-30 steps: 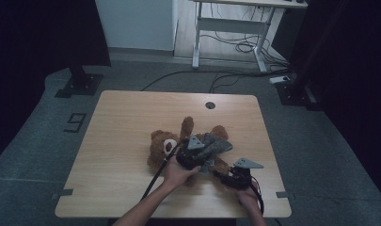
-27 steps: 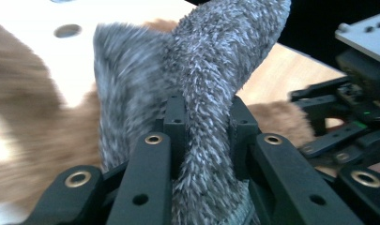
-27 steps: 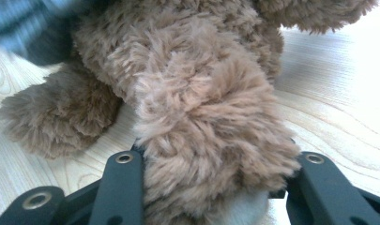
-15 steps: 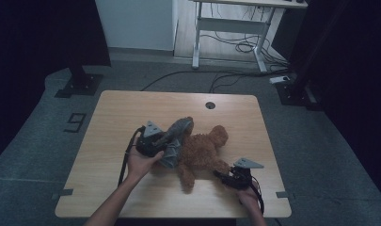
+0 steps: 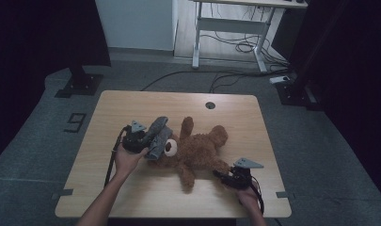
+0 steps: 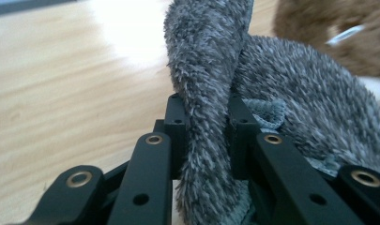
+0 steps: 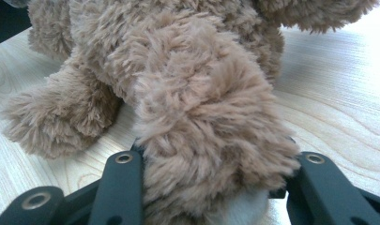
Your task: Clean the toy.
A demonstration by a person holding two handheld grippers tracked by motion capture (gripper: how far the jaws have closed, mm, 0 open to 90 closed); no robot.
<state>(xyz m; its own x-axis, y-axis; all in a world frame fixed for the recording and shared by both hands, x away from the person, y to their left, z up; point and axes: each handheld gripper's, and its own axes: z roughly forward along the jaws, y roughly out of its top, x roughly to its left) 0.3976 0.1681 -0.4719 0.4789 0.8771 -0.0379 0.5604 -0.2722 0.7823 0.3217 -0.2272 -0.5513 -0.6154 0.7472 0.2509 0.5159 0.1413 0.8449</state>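
Note:
A brown teddy bear (image 5: 197, 150) lies on its back in the middle of the wooden table (image 5: 131, 106), its head toward the left. My left gripper (image 5: 146, 140) is at the bear's head, shut on a grey fuzzy cloth (image 5: 157, 135) that drapes beside the muzzle. In the left gripper view the black jaws (image 6: 204, 110) pinch a fold of that cloth (image 6: 211, 70), with the bear (image 6: 328, 23) behind. My right gripper (image 5: 219, 173) sits near the table's front right, shut on one of the bear's legs. The right gripper view shows that furry limb (image 7: 201, 117) clamped between the jaws (image 7: 206, 161).
A round cable hole (image 5: 210, 105) sits near the table's far edge. Behind the table stand a white desk frame (image 5: 228, 28) with cables on the floor and a dark stand base (image 5: 77, 84) at the left. Bare wood lies left of and in front of the bear.
My left gripper has carried the grey cloth from over the bear's body leftward to its head. The bear has shifted and turned on the table. The right gripper has stayed in place.

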